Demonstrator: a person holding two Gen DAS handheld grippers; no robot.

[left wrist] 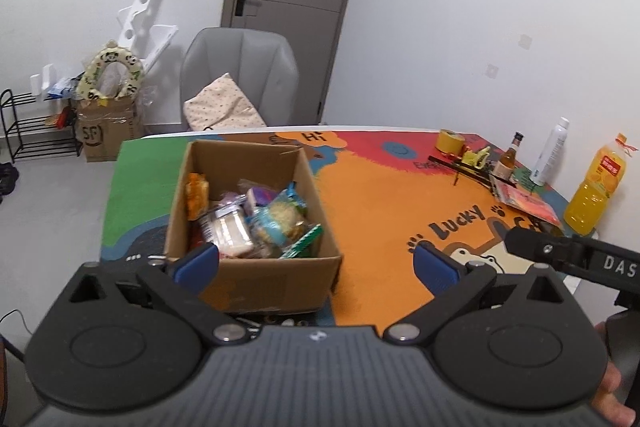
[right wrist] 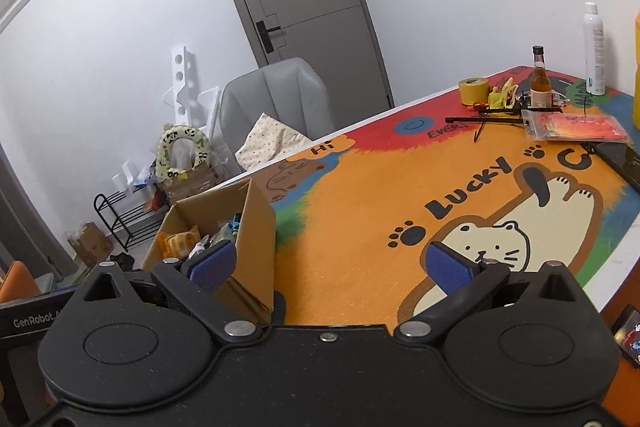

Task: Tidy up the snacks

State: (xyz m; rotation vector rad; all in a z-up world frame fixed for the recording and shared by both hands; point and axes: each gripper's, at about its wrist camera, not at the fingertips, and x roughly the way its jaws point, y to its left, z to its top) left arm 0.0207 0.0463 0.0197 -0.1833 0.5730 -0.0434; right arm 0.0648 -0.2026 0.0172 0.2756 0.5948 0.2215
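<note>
snack box (left wrist: pixel 256 267) behind left finger (left wrist: pixel 198 263), nothing gripped

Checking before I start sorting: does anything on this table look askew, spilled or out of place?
Nothing is spilled. The snacks lie jumbled in the cardboard box, with a green packet leaning on its right wall. At the far right, black sticks lie crossed beside the tape roll and brown bottle. Both grippers are open and empty.
</note>
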